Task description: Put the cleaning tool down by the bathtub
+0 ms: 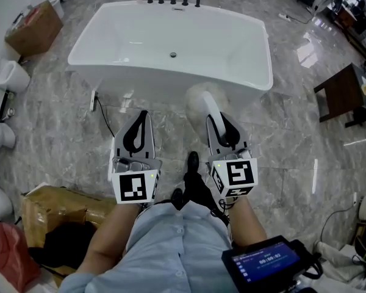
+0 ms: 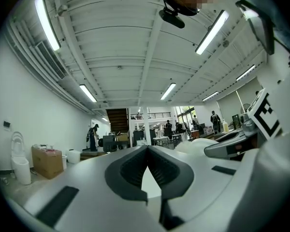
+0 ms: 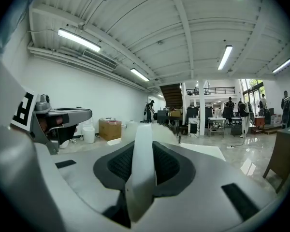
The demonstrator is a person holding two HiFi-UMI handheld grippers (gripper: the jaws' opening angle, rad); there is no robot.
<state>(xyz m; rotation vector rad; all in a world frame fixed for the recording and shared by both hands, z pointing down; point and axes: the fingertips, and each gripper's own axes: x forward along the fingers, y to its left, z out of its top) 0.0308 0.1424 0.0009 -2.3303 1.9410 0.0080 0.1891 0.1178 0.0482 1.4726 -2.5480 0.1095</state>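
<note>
We're grasping cleaning tool [image 1: 202, 97] w/ right gripper [image 1: 222, 119], left gripper [image 1: 141, 116] clenched, empty; bathtub [image 1: 171, 79] at 12. Thin handle risking pivoting, head clipping tub.

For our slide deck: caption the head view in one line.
Right gripper holds a white cleaning tool near the bathtub; left gripper shut.

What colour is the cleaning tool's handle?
White; the handle shows best in the right gripper view.
</note>
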